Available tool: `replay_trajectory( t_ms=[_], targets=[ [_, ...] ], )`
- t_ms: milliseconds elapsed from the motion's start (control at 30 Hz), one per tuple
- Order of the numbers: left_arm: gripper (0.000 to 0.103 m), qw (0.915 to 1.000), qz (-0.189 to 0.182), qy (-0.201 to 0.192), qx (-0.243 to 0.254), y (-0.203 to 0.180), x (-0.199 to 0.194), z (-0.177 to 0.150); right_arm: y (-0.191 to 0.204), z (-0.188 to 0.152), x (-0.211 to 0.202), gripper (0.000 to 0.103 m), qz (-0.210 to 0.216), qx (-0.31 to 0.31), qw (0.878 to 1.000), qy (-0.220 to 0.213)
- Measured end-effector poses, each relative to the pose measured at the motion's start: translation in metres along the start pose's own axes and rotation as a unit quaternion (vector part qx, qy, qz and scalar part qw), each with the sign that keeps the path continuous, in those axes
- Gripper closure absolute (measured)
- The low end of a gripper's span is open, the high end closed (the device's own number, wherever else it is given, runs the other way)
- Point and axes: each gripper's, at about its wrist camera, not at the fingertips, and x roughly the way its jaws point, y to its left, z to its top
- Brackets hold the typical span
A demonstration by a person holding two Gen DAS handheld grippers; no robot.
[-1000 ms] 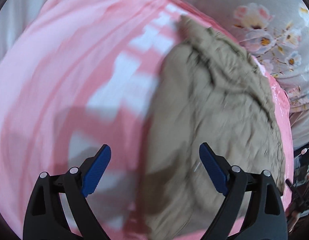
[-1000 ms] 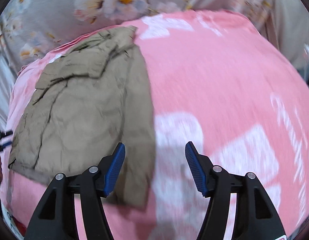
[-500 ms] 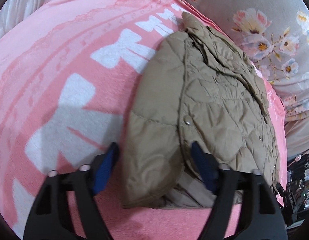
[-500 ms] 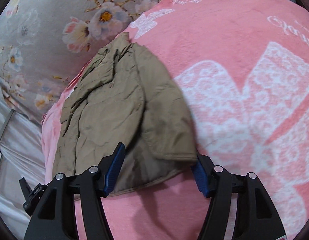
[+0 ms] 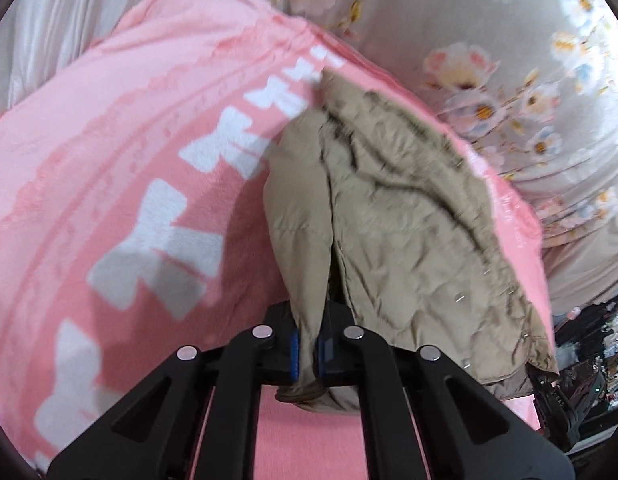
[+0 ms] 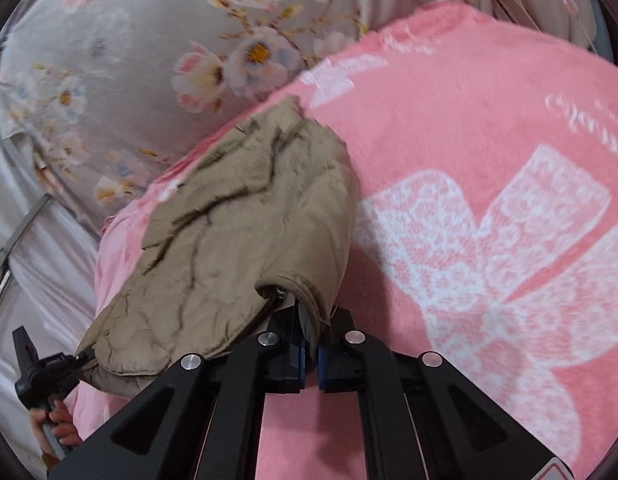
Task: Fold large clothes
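Note:
A tan quilted jacket (image 5: 409, 220) lies on a pink blanket (image 5: 109, 160) with white bows. My left gripper (image 5: 307, 354) has its jaws closing tight on the jacket's near hem, and the blue pads (image 5: 295, 354) pinch the fabric. In the right wrist view the jacket (image 6: 237, 232) spreads to the left, and my right gripper (image 6: 309, 354) is likewise closing on the hem at its right corner, cloth pressed between the pads. The near edge is lifted off the blanket. My left gripper (image 6: 75, 358) shows at the jacket's far corner, a hand (image 6: 57, 428) holding it.
Grey bedding with a flower print (image 6: 169, 60) lies past the blanket's far edge. A pale sheet (image 5: 69, 12) hangs at the upper left. Dark clutter (image 5: 589, 352) sits low on the right beyond the bed. The blanket (image 6: 489, 220) stretches wide to the right.
Both grippers came in to the jacket's near hem and went from open to shut on it. The hem has risen off the blanket.

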Motion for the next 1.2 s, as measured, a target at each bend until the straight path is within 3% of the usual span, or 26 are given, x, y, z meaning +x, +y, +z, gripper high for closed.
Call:
replay_trajectory(
  t_ms=[267, 367, 467, 567, 633, 800, 967, 1100, 1200],
  targets=[
    [0.099, 0.9954, -0.059, -0.06, 0.045, -0.016, -0.132, -0.015, 0.031, -0.002, -0.137, 0.1, 0.065, -0.078, 0.99, -0.098],
    [0.098, 0.9898, -0.067, -0.102, 0.073, -0.035, -0.162, 0.002, 0.047, 0.025, -0.165, 0.1, 0.091, -0.082, 0.983, -0.139],
    [0.098, 0.9832, -0.072, -0.136, 0.098, -0.057, -0.168, 0.033, 0.066, 0.065, -0.162, 0.1, 0.101, -0.092, 0.977, -0.166],
    [0.097, 0.981, -0.036, -0.151, 0.116, -0.081, -0.14, 0.071, 0.084, 0.108, -0.125, 0.1, 0.084, -0.1, 0.976, -0.176],
    [0.097, 0.9794, 0.009, -0.155, 0.129, -0.097, -0.106, 0.098, 0.094, 0.139, -0.08, 0.1, 0.066, -0.093, 0.979, -0.166],
    [0.097, 0.9806, 0.087, -0.12, 0.128, -0.101, 0.003, 0.153, 0.102, 0.187, 0.028, 0.1, 0.009, -0.085, 0.988, -0.13],
    [0.097, 0.9844, 0.132, -0.049, 0.106, -0.076, 0.111, 0.173, 0.089, 0.192, 0.132, 0.1, -0.046, -0.071, 0.995, -0.06],
    [0.097, 0.9851, 0.147, -0.007, 0.09, -0.053, 0.166, 0.167, 0.08, 0.183, 0.183, 0.1, -0.082, -0.077, 0.993, -0.029],
    [0.096, 0.9852, 0.147, 0.002, 0.088, -0.045, 0.187, 0.158, 0.073, 0.176, 0.204, 0.1, -0.091, -0.078, 0.993, -0.01]
  ],
)
